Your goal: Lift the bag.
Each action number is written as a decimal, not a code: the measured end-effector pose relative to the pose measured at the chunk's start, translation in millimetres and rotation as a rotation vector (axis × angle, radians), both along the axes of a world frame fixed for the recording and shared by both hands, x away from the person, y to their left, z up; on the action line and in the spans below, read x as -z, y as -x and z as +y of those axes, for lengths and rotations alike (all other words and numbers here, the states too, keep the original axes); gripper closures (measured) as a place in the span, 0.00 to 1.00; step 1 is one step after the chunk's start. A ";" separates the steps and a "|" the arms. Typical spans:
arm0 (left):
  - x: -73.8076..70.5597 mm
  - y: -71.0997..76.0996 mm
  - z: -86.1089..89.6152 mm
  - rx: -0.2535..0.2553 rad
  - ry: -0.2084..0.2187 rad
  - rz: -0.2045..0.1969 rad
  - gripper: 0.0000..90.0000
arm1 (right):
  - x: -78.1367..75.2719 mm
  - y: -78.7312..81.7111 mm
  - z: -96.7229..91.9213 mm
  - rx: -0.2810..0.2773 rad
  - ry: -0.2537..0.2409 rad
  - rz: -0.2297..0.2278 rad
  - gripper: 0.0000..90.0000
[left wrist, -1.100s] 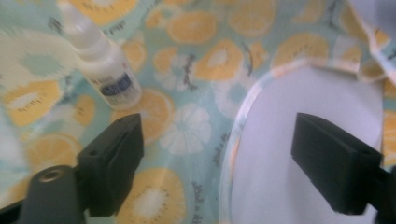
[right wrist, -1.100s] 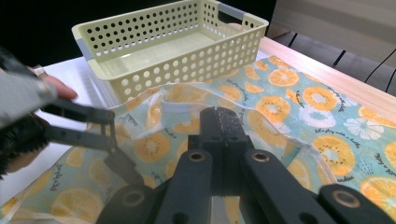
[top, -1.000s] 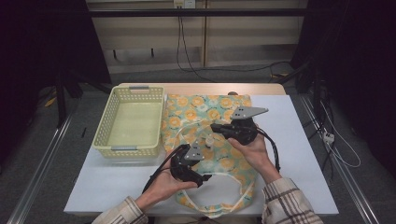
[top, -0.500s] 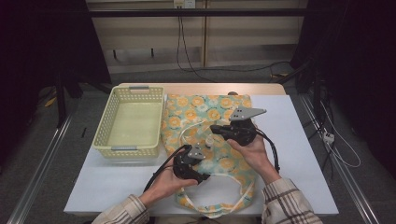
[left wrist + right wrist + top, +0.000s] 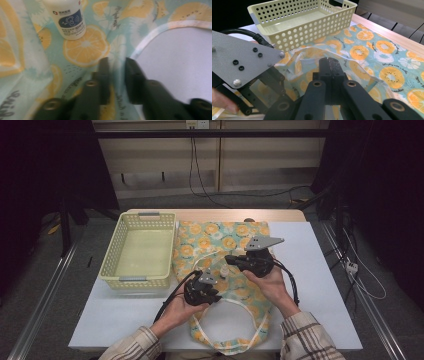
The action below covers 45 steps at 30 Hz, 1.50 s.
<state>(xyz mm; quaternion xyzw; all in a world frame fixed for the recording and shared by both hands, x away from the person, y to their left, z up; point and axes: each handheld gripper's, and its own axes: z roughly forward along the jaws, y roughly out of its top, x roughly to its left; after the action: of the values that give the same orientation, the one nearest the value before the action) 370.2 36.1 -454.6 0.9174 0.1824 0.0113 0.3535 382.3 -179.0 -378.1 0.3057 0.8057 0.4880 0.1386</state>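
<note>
Fruit-print tote bag (image 5: 227,270) lies flat on the white desk (image 5: 320,285), spread from the far middle toward the near edge, where its pale strap loops (image 5: 235,340) curl on the bare top. At the left of it, just beside its left edge, stands an empty pale yellow perforated basket (image 5: 114,265), its long side running from near to far. Next comes the left claw (image 5: 216,281), held in the left hand (image 5: 181,307) over the near-left part of the bag; its jaws have just been closing and now stand narrow, with the bag's cloth and pale hem (image 5: 150,35) between them, though whether the pads press on it cannot be told. Just beyond that claw a small white bottle (image 5: 68,18) with a dark blue label lies on the cloth, close to both claws. To the right, the right claw (image 5: 329,66) is pinched tight on a raised fold of the bag's upper layer, lifting the rim of the mouth off the cloth below. Right of the bag the desk carries only the trailing black cable (image 5: 292,280).
</note>
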 end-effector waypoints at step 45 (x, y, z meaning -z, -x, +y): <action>-127.5 13.2 36.1 -0.053 0.442 -0.136 1.00 | -61.5 -45.0 -20.3 0.110 -0.091 -0.101 1.00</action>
<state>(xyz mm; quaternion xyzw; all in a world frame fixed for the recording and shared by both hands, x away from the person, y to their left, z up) 357.0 72.3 -327.1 0.8096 0.1802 0.0422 0.5571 427.3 -199.3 -316.6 0.3306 0.7567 0.5305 0.1918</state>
